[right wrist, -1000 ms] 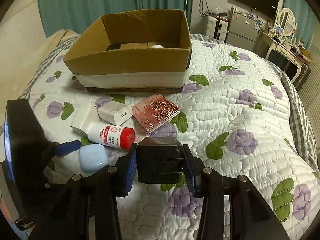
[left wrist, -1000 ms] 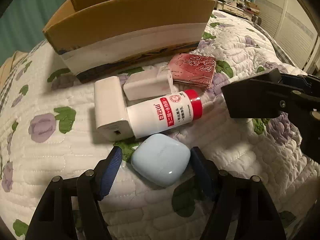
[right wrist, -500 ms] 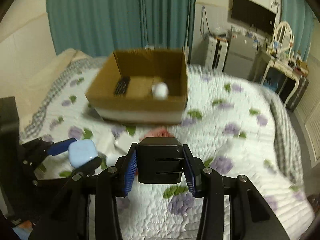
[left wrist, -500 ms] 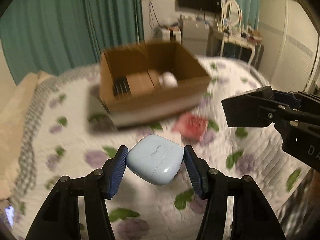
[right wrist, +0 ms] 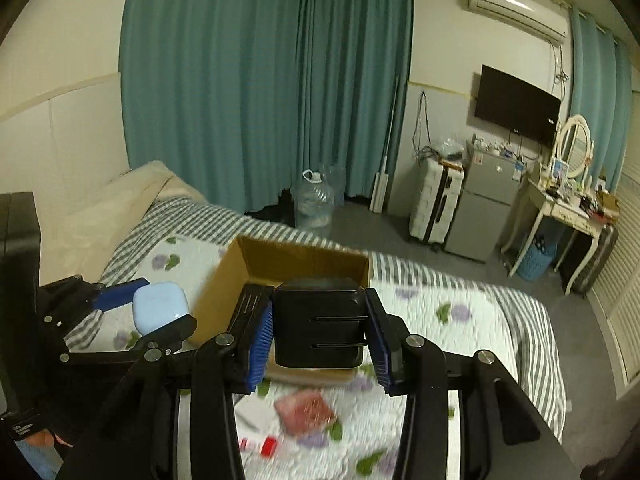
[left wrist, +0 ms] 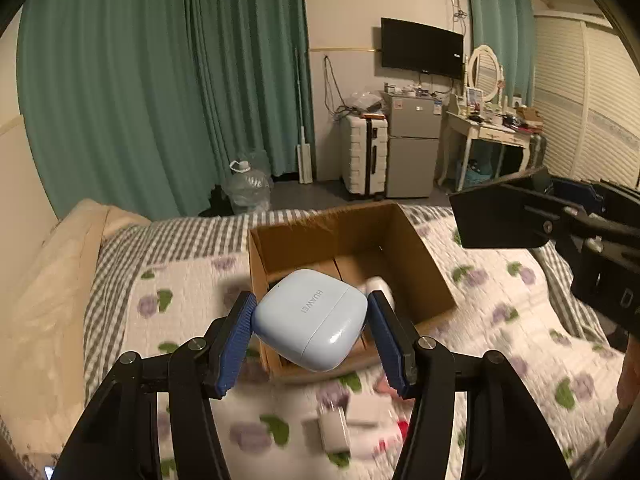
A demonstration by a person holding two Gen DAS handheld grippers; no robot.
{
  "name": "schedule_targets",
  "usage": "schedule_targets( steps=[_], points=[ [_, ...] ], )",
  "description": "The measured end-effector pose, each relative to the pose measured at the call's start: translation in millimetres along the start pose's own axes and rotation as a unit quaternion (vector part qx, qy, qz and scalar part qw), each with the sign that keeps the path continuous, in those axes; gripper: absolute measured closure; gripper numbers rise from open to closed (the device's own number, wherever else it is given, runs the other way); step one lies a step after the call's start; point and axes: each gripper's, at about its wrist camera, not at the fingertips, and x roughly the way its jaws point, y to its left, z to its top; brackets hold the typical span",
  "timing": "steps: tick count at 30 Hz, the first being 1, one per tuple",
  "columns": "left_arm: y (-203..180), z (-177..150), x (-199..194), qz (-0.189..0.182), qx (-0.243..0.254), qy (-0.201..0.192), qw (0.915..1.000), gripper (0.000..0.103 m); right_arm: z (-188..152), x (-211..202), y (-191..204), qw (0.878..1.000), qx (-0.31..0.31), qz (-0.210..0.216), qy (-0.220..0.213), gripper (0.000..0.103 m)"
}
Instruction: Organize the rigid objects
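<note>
- left wrist view: the left gripper (left wrist: 311, 332) is clamped on a pale blue rounded plastic earbud case (left wrist: 310, 318), held in the air above the near part of the open brown cardboard box (left wrist: 424, 256) that sits on the flower-patterned quilted bed (left wrist: 180, 280).
- left wrist view: the case's shell looks smooth and curved, and the blue pads (left wrist: 234, 344) meet it only at its sides, so i judge it could twist or slide out, above all under a quick swing; let go too soon, it may strike the near wall and drop back on the quilt.
- left wrist view: the case's lid reads "huawei". the white items and a red patch low on the quilt are too blurred to read.
- right wrist view: the right gripper (right wrist: 320, 334) is clamped on a black boxy plastic block with two slots (right wrist: 320, 326), also aloft in front of the same box.
- right wrist view: the left gripper is near on the left; with both heading for one opening, they could knock together and jar a load loose.
- right wrist view: a white bottle with a red cap (right wrist: 260, 445) and a reddish flat square item (right wrist: 306, 411) lie on the bed below, unreadable.
</note>
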Motion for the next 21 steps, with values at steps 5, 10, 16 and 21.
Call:
schedule_targets(
  steps=[5,10,16,21],
  points=[
    [1,20,51,-0.004,-0.007,0.02,0.9998,0.045,16,48,-14,1.0,0.005,0.004,0.009,0.061],
    [-6,11,109,-0.019,-0.013,0.06,0.9979,0.045,14,97,-29,0.999,0.017,0.008,0.028,0.061],
    [-11,-6,151,-0.02,-0.015,0.074,0.9969,0.043,-3,142,-40,0.998,0.03,0.019,0.051,0.061],
    [-5,-2,160,-0.018,-0.031,0.071,0.9968,0.036,-10,166,-42,0.997,0.036,0.03,0.061,0.061]
  ],
)
